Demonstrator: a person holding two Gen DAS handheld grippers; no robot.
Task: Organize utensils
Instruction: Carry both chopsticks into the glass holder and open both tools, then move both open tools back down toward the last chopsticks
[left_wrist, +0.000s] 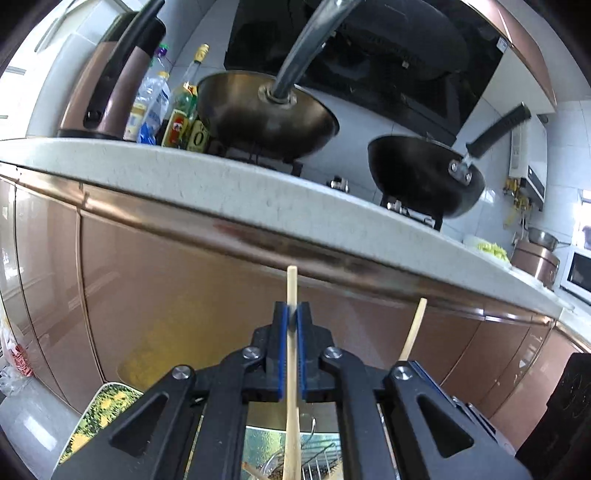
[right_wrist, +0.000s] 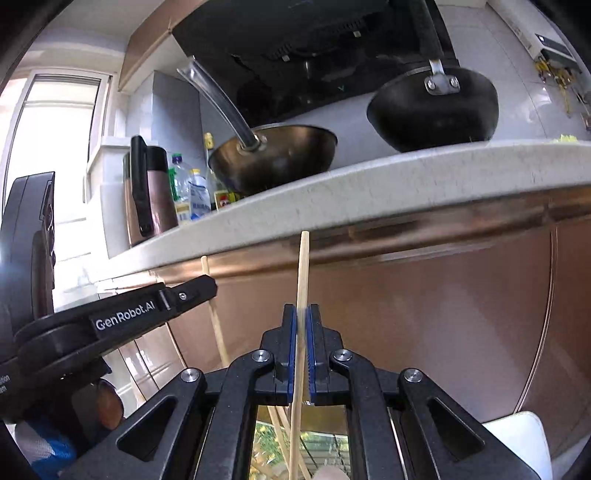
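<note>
In the left wrist view my left gripper (left_wrist: 292, 309) is shut on a pale wooden chopstick (left_wrist: 291, 284) that stands upright between the blue pads, its tip in front of the counter edge. My right gripper (right_wrist: 302, 311) is likewise shut on a second wooden chopstick (right_wrist: 303, 266), also upright. Each gripper shows in the other's view. The right gripper (left_wrist: 413, 366) is at lower right with its chopstick (left_wrist: 415, 328). The left gripper (right_wrist: 207, 286) is at left with its chopstick (right_wrist: 214, 314). Both are held below the countertop, facing the cabinet fronts.
A speckled white countertop (left_wrist: 236, 184) runs overhead above copper-coloured cabinet doors (left_wrist: 177, 280). On it stand a steel wok (left_wrist: 266, 114), a black pan (left_wrist: 424, 173), a kettle (left_wrist: 110, 85) and bottles (left_wrist: 181, 118). Below the fingers, a wire rack (left_wrist: 317, 458) and more chopsticks (right_wrist: 280, 435) show.
</note>
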